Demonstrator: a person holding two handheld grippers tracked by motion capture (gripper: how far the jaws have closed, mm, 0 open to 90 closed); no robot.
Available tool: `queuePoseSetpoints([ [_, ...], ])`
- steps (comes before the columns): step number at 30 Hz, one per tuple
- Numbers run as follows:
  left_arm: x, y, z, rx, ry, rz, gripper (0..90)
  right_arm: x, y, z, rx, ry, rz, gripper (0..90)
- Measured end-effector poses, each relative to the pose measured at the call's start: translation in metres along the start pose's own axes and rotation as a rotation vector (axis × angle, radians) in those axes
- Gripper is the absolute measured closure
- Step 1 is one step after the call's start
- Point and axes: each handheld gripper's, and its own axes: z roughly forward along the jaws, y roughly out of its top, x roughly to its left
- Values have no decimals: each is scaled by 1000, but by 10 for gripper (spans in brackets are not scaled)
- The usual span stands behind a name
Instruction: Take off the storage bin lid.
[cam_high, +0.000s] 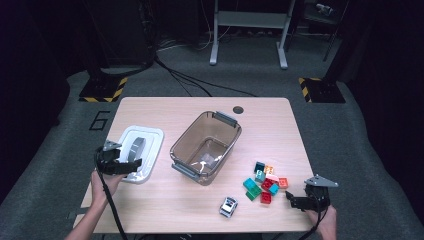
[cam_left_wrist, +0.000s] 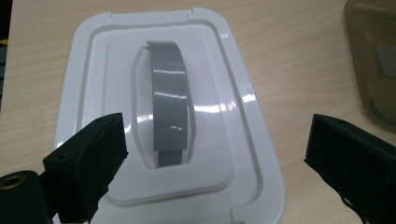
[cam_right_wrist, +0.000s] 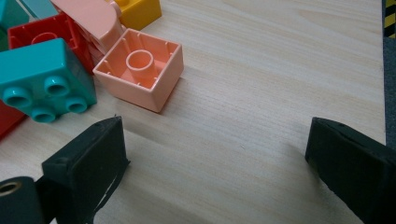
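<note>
left gripper (cam_left_wrist: 215, 154) gapes wide, empty, over the white lid (cam_left_wrist: 243, 140); brown bin (cam_high: 205, 147) at its three o'clock; right gripper (cam_right_wrist: 215, 163) wide open, empty, blocks (cam_right_wrist: 137, 67) at eleven o'clock.

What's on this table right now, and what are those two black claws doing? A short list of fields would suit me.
table: light wood table
lid: white lid with grey handle, lying flat at the left
bin: clear brown bin, open, looks empty
blocks: pile of coloured blocks at the right
toy: small toy car near the front edge
left gripper: left gripper open, over the lid, holding nothing
right gripper: right gripper open, beside the blocks, holding nothing
</note>
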Motion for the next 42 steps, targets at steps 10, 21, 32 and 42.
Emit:
queuePoseSetpoints([
  [10, -7, -41, -2, 21, 1, 15, 1, 0, 0, 0, 1, -4, 1, 44],
  [21, -12, -75, -7, 30, 9, 34, 0, 1, 0, 0, 9, -8, -5, 41],
  [32, -7, -98, -10, 22, 25, 59, 0, 2, 0, 1, 8, -19, 3, 35],
  [42, -6, -97, -10, 36, 19, 67, 0, 1, 0, -1, 33, -36, 20, 2],
])
